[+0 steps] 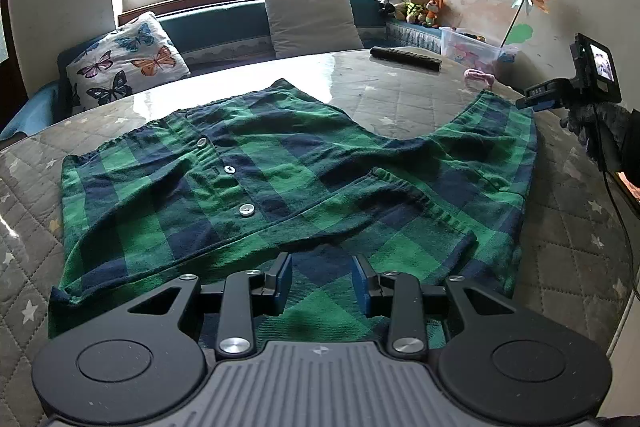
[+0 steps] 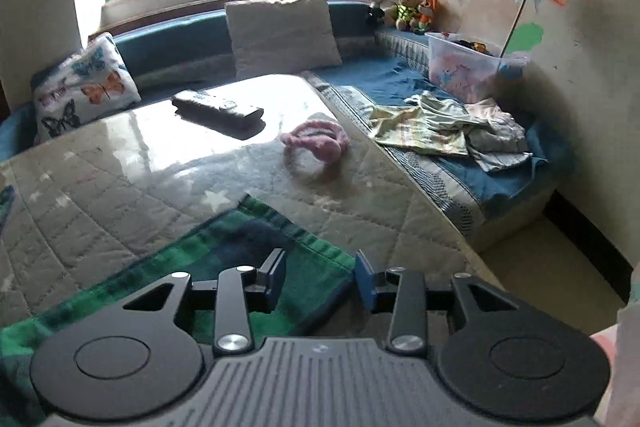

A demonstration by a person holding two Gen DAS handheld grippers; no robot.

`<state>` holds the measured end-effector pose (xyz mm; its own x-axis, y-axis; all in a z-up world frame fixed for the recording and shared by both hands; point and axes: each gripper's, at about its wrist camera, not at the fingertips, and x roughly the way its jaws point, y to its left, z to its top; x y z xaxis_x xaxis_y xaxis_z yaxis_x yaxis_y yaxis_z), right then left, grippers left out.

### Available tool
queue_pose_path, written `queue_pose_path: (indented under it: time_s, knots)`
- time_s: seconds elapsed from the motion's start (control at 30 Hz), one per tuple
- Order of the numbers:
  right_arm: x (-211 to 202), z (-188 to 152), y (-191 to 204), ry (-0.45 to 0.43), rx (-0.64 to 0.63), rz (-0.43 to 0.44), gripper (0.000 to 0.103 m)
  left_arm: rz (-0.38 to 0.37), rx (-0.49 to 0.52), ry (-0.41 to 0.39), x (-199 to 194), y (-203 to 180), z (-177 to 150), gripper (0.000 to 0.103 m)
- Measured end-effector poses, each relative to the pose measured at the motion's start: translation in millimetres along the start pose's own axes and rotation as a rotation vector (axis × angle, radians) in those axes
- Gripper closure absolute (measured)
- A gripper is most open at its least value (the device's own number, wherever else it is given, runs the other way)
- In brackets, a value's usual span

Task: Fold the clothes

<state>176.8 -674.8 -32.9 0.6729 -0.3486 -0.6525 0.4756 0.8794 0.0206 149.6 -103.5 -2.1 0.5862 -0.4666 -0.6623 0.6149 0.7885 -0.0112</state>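
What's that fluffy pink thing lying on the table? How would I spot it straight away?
Start at the quilted grey table with the green plaid garment spread on it. Beyond the garment's far corner, toward the sofa side, lies a pink fluffy band, near a dark remote control. It is the only pink, furry, looped thing on the tabletop.

Our left hand-held gripper (image 1: 322, 283) is black, with blue pads (image 1: 285, 273), shiny round screws and a gray ribbed base; our right hand-held gripper (image 2: 320, 279) looks the same; we wear a dark glove (image 1: 588, 125).
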Motion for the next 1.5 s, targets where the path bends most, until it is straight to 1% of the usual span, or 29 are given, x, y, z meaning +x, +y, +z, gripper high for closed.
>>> queue_pose_path:
  time_s: [0.07,0.13,0.2,0.23,0.27,0.3,0.43,0.63,0.77,0.9,1.03,1.13,1.23,1.4,1.5]
  knots:
    - [4.1,-1.3,-5.9,0.018,0.034,0.013,0.065,-0.001,0.003,0.001,-0.1,-1.2,0.1,0.067]
    - [4.5,-3.7,-7.2,0.014,0.034,0.019,0.065,-0.002,0.006,0.004,0.2,-2.4,0.2,0.067]
    - [3.6,-4.6,-6.7,0.014,0.027,0.022,0.077,0.0,0.007,0.007,1.3,-3.4,0.5,0.067]
    - [3.5,-4.4,-6.5,0.015,0.029,0.024,0.084,0.001,0.007,0.007,1.8,-3.9,0.7,0.067]
    - [3.0,-3.6,-6.5,0.017,0.032,0.031,0.089,0.001,0.005,0.009,2.5,-4.4,1.1,0.066]
    - [2.7,-3.1,-6.5,0.017,0.035,0.037,0.09,0.001,0.005,0.009,2.5,-5.0,1.2,0.066]
    - [-4.7,0.2,-3.1,-0.013,0.022,0.033,0.092,-0.001,0.013,0.01,1.3,-8.0,1.1,0.064]
    - [-25.0,15.8,4.0,-0.063,-0.014,0.039,0.092,0.011,0.01,-0.004,-4.0,-6.6,0.9,0.06]
    - [-48.7,24.0,15.6,-0.107,-0.041,0.079,0.093,0.017,0.007,-0.029,-13.5,-4.8,0.2,0.057]
    - [-82.7,31.2,38.8,-0.153,-0.081,0.166,0.093,0.035,-0.008,-0.057,-24.3,2.6,-0.9,0.056]
    - [-121.8,32.8,76.8,-0.193,-0.159,0.281,0.093,0.048,-0.045,-0.087,-36.5,13.8,-6.3,0.056]
    - [-153.5,30.2,114.0,-0.214,-0.215,0.393,0.093,0.063,-0.069,-0.102,-46.6,24.5,-14.2,0.056]
    - [-178.8,23.1,152.5,-0.223,-0.287,0.479,0.093,0.083,-0.096,-0.112,-56.4,37.0,-23.9,0.056]
    - [-219.3,-0.5,231.5,-0.22,-0.426,0.646,0.093,0.122,-0.16,-0.129,-75.0,64.3,-44.9,0.056]
    - [-235.6,-14.1,271.0,-0.214,-0.495,0.725,0.094,0.147,-0.205,-0.134,-85.0,81.2,-58.8,0.056]
